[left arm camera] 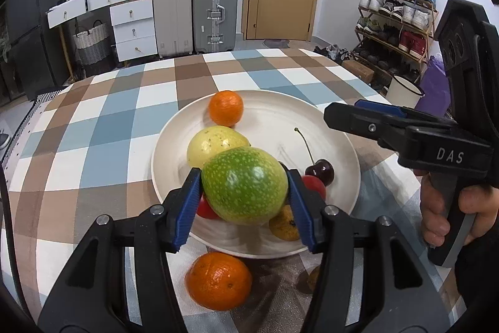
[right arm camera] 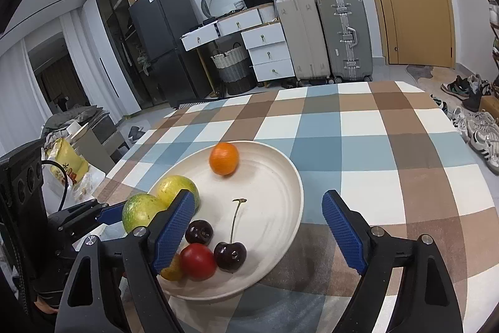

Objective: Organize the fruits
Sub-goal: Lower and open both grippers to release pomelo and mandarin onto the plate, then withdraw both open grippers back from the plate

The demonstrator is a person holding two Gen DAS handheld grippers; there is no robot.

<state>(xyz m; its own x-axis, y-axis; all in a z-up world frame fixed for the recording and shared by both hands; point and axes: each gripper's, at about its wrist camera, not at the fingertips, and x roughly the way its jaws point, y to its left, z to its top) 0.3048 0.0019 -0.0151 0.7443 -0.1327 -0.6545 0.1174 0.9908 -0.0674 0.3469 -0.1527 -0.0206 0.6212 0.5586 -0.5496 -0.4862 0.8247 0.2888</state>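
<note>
The left gripper (left arm camera: pixel 244 192) clamps a speckled green fruit (left arm camera: pixel 244 184) between its blue pads and holds it over the near side of a white plate (left arm camera: pixel 280 114) on a checked tablecloth (left arm camera: pixel 124 114). The fruit appears to hang just above the pile rather than rest in it, though the angle makes that hard to confirm.

Most of the sorting looks done. Already on the plate are an orange (left arm camera: pixel 226 108) at the far rim, a yellow fruit (left arm camera: pixel 215 144) beside the green one, two dark cherries (right arm camera: pixel 230 256), a red fruit (right arm camera: pixel 198 261) and a small yellow-brown one (left arm camera: pixel 283 225) at the near edge.

Left to do: one orange (left arm camera: pixel 218 280) sits on the cloth just outside the near rim, and a brownish item (left arm camera: pixel 312 275) beside it is too hidden to identify.

The right gripper (right arm camera: pixel 260 234) hovers over the plate's right side, fingers spread wide and holding nothing.
</note>
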